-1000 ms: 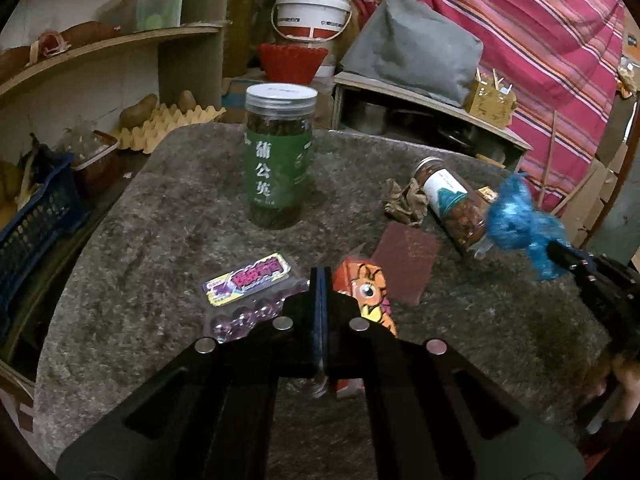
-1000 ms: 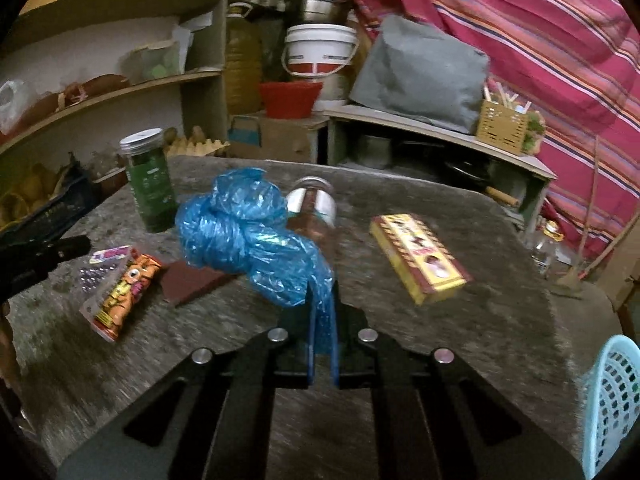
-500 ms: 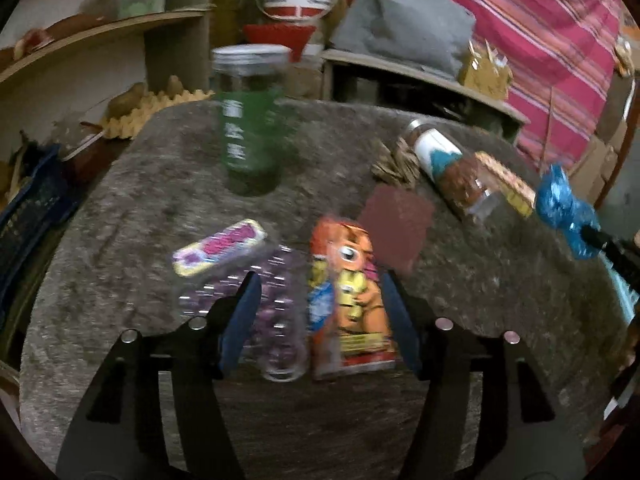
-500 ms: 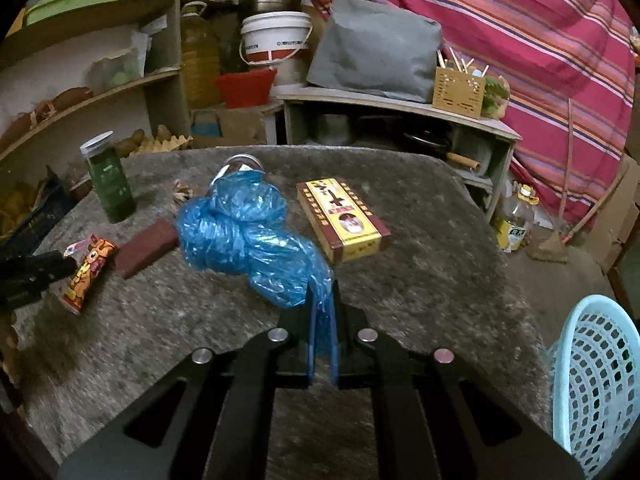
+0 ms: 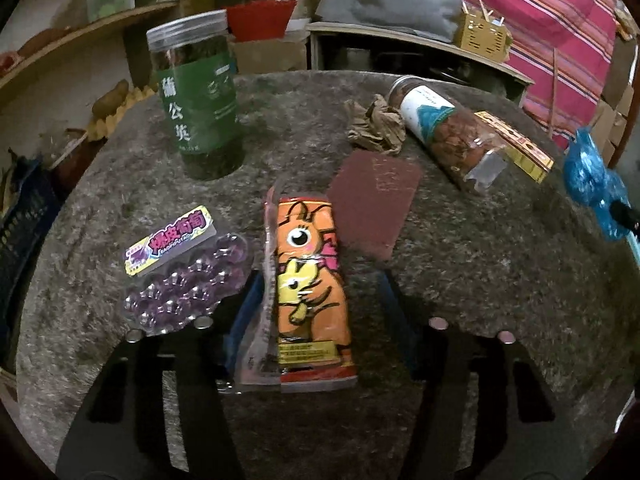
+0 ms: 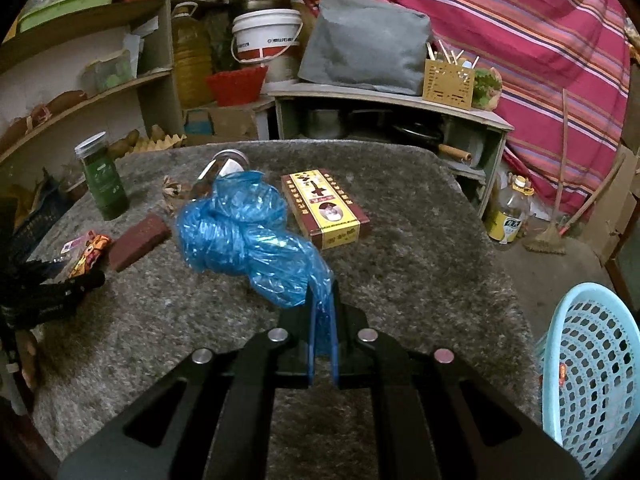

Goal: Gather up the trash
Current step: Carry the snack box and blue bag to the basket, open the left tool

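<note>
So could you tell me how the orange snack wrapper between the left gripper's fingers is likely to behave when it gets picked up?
The orange snack wrapper looks like thin, flat film, so it will probably be light and flop from the pinch. Its glossy surface may slip. The left gripper is closing astride it, pads apparently not yet touching; it might crumple when squeezed.

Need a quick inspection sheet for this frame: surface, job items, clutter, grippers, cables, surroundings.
Surface: grey felt-covered table, no spills seen.
Job's things: crumpled blue plastic bag held; orange cartoon snack wrapper flat on the table; crumpled brown paper wad; light-blue plastic basket beside the table.
Clutter: green-labelled jar upright, brown-filled jar on its side, yellow box, purple candy blister pack, maroon pad.
Grippers: left hand-held gripper closing astride the wrapper, pads not pressing; right hand-held gripper shut on the bag.
Cables: nothing seen.
Surroundings: shelves, white bucket, striped cloth.
</note>
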`<state>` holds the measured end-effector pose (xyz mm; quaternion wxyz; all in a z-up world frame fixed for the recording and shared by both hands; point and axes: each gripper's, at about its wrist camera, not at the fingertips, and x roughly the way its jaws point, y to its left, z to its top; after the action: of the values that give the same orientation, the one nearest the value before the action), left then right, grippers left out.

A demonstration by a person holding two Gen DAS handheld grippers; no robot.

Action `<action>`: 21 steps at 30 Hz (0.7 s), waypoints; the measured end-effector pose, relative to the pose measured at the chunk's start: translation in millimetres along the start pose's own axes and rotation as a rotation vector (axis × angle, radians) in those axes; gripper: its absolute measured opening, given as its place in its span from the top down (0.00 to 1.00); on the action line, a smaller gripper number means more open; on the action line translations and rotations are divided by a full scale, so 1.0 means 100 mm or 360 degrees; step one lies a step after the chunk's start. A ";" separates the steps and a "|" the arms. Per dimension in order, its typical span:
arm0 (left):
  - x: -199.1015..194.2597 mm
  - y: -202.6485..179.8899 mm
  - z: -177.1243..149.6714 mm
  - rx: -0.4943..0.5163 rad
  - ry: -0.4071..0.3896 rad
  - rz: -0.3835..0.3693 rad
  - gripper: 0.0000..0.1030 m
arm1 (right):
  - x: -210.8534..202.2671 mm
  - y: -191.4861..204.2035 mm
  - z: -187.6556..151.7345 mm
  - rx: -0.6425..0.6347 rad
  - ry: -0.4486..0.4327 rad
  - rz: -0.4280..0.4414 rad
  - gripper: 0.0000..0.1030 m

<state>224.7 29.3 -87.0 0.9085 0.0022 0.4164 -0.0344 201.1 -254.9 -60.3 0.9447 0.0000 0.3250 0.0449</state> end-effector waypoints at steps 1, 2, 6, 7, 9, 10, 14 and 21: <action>0.02 0.03 0.01 -0.0015 0.0010 0.0001 0.59 | 0.00 0.00 -0.01 -0.0001 0.0001 0.0000 0.95; 0.03 0.09 0.01 -0.0052 0.0023 -0.0012 0.62 | 0.00 0.00 0.00 0.0002 -0.0001 0.0002 0.95; -0.01 0.16 0.02 -0.0114 0.0004 -0.0052 0.63 | -0.04 -0.01 -0.01 0.0011 -0.0025 0.0003 0.95; -0.03 0.14 0.01 -0.0101 -0.0013 -0.0036 0.63 | -0.05 -0.02 -0.01 0.0018 -0.0030 0.0005 0.95; -0.09 0.10 0.01 -0.0089 -0.0046 -0.0052 0.63 | -0.07 -0.04 -0.01 0.0034 -0.0035 0.0012 0.95; -0.13 0.07 0.02 -0.0082 -0.0062 -0.0058 0.63 | -0.08 -0.06 -0.01 0.0046 -0.0037 0.0019 0.95; -0.38 -0.09 0.04 -0.0020 -0.0179 -0.0048 0.63 | -0.13 -0.12 -0.01 0.0080 -0.0052 0.0037 0.95; -0.70 -0.57 0.17 0.0090 -0.0363 0.0024 0.63 | -0.34 -0.33 0.00 0.0135 -0.0113 0.0031 0.95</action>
<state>188.0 -24.0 -21.5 0.9498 0.0271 0.3091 -0.0392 176.6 -290.7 -40.5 0.9543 0.0449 0.2927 0.0401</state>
